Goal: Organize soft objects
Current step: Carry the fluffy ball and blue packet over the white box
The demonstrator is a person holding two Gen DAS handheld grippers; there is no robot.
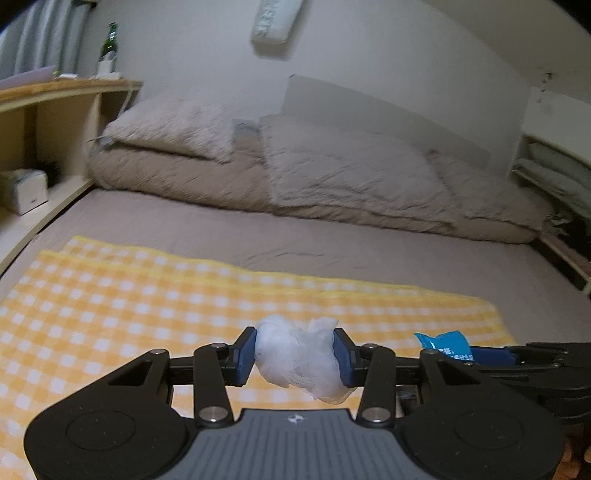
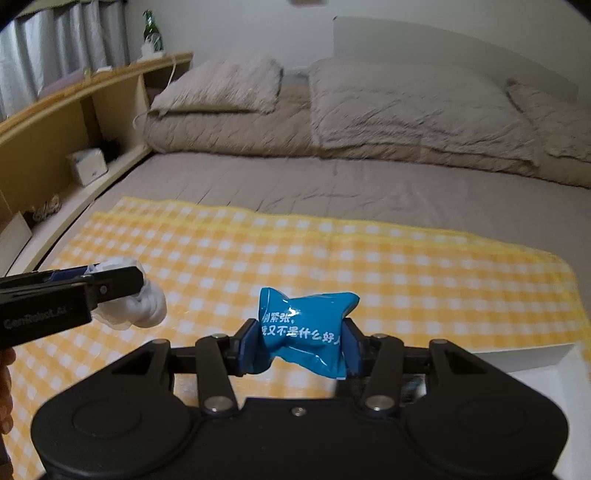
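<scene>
- Bedroom setting is noted: a bed (image 2: 369, 184) covered by a grey-brown sheet, with a yellow-and-white checked cloth (image 2: 295, 251) spread flat over its near part.
- Along the far edge of the bed, a folded beige duvet (image 1: 314, 173) is seen, with pillows (image 2: 221, 88) laid on top of it.
- On the left, a wooden shelf unit (image 2: 74, 110) is placed beside the bed; a green bottle (image 1: 109, 44) stands on its top, and a small white box (image 2: 88, 166) sits in a lower compartment.
- White wall-mounted unit (image 1: 277, 18) is recorded high on the back wall; it is probably an air conditioner, though blur prevents certainty.
- Left gripper (image 1: 295, 356) is clamped on a white mesh bundle (image 1: 299, 362); the bundle is squeezed between the two blue pads and is held clear above the checked cloth.
- Right gripper (image 2: 301, 345) is closed around a blue plastic packet (image 2: 306, 328) printed with white characters; the packet is pinched at its middle, so both ends flare outward.
- Both grippers are held side by side, near each other, above the near part of the cloth; in the right wrist view the white bundle is seen at the left edge.
- Beside the right gripper, at the lower right, a white box edge (image 2: 535, 354) is partly shown.
</scene>
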